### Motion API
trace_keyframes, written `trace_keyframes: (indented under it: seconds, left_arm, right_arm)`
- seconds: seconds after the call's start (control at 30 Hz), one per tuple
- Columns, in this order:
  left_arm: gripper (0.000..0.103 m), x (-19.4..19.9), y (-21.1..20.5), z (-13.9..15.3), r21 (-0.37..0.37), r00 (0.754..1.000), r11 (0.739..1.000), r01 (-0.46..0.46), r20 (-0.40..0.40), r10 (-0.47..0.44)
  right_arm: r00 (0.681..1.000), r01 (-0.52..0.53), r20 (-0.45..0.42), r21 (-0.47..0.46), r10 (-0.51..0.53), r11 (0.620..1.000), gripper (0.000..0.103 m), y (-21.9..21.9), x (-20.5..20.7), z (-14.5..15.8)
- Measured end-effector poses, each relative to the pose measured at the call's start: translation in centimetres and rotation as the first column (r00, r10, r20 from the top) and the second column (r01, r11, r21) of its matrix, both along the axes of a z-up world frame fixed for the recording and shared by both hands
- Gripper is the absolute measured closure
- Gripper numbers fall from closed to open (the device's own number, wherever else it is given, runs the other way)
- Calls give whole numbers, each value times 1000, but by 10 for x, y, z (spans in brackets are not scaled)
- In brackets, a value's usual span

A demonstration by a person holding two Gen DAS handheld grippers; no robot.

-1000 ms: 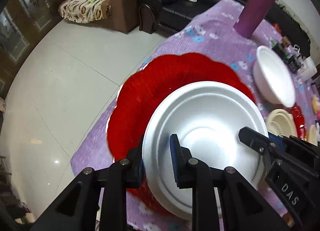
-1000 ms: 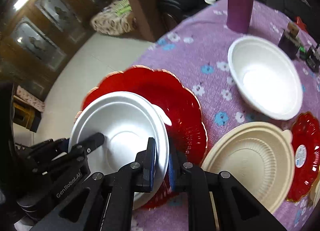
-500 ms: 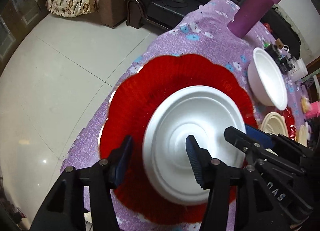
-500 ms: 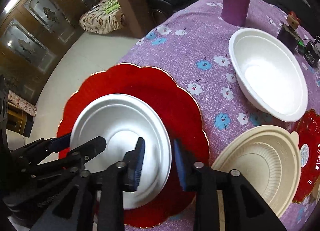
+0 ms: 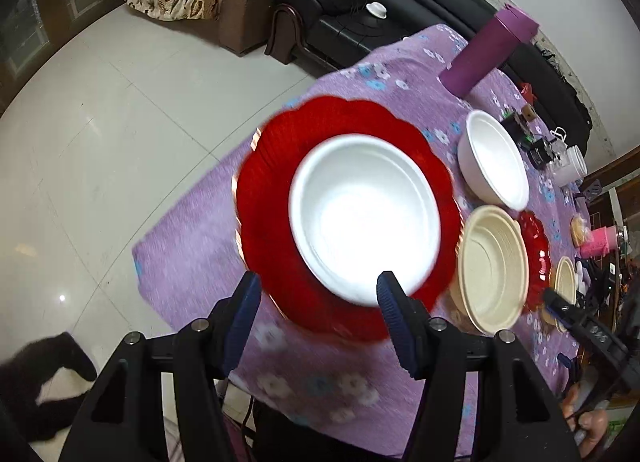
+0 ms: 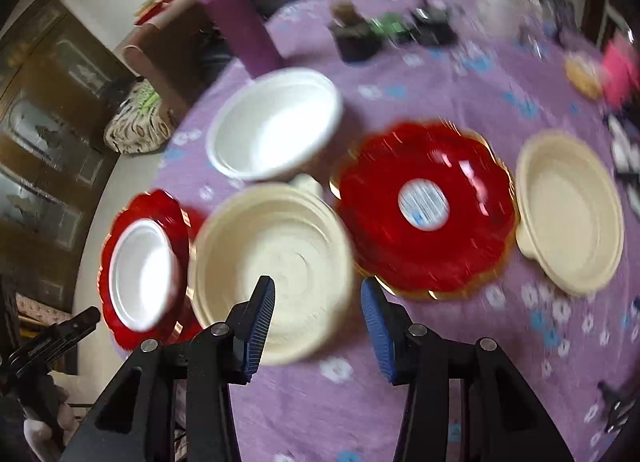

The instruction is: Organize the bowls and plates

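Big red plate [image 5: 276, 197]: just ahead of the left gripper [image 5: 318, 316]; scalloped, glossy, thin. Probably light, stiff and slick; best taken at the rim, pads above and below the lip.
Second red plate [image 6: 424, 205]: ahead and to the right of the right gripper [image 6: 318, 320], sticker at its centre, nothing on it. Same rim pinch should suit it.
Cream bowl [image 6: 272, 270]: straight ahead of the right fingers, its near wall showing between them, untouched. Ribbed, looks light and a little flexible; grip the wall near the lip, gently.
Other cream bowl [image 6: 568, 209]: well right of the right fingers, beside the second red plate.
White bowl on plate [image 5: 364, 217]: sits inside the big red plate, its near rim between the left fingertips, free of both pads. Looks like foam or pulp, very light, easily dented; pinch the rim softly.
Deep white bowl [image 6: 276, 121]: beyond the cream bowl, far from both grippers.
Left fingers: half spread and opening, holding nothing.
Right fingers: half spread and opening, holding nothing; the view is blurred.
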State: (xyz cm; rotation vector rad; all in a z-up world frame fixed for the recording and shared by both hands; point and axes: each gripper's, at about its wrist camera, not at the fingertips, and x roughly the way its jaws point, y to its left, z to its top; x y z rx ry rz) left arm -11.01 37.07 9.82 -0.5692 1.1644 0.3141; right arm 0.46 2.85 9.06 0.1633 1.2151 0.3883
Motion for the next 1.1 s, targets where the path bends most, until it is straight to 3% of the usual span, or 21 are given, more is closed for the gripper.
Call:
trace_keyframes:
  seconds: [0.13, 0.33, 0.43, 0.53, 0.8, 1.1]
  left_arm:
    - [43, 0, -25, 14, 42, 1000, 999, 29, -7, -29]
    - [43, 9, -57, 24, 70, 997, 995, 71, -6, -71]
    - [43, 15, -73, 23, 67, 995, 992, 103, -12, -102]
    - [43, 24, -89, 17, 64, 991, 989, 135, -21, -134]
    - [43, 47, -132, 4, 36, 971, 970, 239, -36, -238]
    - [44, 78, -201, -29, 26, 910, 912, 410, -82, -407]
  right_arm:
    - [993, -10, -119, 94, 21, 996, 54, 1, 4, -28]
    - [989, -67, -129, 88, 78, 994, 54, 27, 16, -51]
    - [988, -56, -139, 68, 65, 996, 83, 24, 17, -56]
    - [985, -43, -165, 103, 60, 994, 87, 13, 18, -60]
    - [971, -69, -226, 73, 84, 995, 89, -30, -5, -55]
    - [965, -62, -254, 37, 69, 997, 88, -89, -21, -60]
